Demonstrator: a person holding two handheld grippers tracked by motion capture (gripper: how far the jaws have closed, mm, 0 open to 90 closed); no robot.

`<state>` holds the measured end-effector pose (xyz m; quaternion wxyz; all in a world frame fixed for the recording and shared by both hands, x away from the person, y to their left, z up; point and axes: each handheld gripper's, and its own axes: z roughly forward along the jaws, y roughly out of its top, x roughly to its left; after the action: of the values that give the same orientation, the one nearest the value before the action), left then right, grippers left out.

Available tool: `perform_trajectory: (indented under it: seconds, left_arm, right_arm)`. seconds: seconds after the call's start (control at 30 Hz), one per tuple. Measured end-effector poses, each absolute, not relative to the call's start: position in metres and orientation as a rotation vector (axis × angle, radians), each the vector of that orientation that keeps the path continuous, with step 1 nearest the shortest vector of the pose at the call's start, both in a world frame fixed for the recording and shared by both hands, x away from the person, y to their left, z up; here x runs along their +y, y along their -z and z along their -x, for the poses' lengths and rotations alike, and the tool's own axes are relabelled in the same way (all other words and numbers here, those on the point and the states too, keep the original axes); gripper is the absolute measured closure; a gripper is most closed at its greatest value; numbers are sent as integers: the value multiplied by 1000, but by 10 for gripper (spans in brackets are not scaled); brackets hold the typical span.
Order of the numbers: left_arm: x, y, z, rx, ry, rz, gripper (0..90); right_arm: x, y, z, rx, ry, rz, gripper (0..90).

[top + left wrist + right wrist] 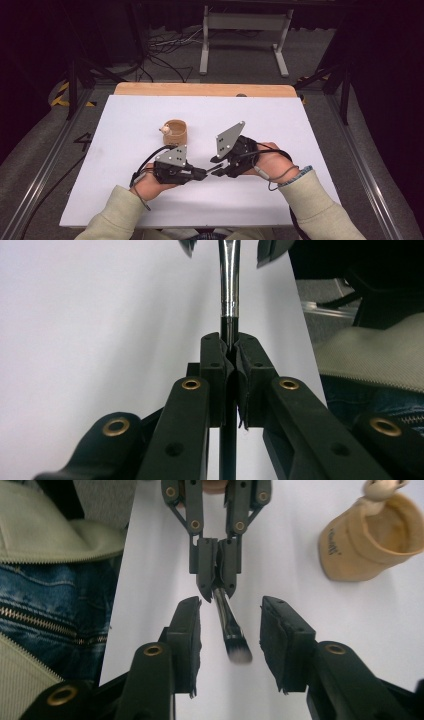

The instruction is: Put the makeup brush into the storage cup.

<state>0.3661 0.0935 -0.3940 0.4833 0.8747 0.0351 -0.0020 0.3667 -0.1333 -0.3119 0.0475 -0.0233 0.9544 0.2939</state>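
Two claws meet mid-frame: left claw (216, 575) clenched on a makeup brush (231, 627), right claw (231, 647) released around its bristles.

A brush (231, 630) lies between the grippers, a pouch (175, 132) behind them.

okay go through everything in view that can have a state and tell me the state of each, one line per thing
Left tongs: shut on the brush handle.
Right tongs: open, jaws either side of the brush tip, not touching it.
Makeup brush: held off the table by its handle, bristles toward the right tongs.
Tan pouch: upright on the table, mouth open, drawstring loose.
White table: bare apart from the pouch.
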Motion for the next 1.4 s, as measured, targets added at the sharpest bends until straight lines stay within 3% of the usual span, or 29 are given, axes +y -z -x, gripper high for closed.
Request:
perform_trajectory:
  seconds: [0.43,0.57,0.73,1.4]
  left_arm:
    - [109,389,-370,154,-26,-2043,838]
    - [113,387,-371,173,-41,-2023,838]
    - [120,385,-372,205,-57,-1990,837]
    - [142,367,-384,335,-163,-1826,837]
  right_arm:
    - [-170,299,-371,2689,-1244,-110,366]
    - [-179,299,-371,2643,-1303,-131,372]
    - [-196,301,-369,2555,-1362,-215,230]
    - [-274,330,-348,2182,-1548,-568,99]
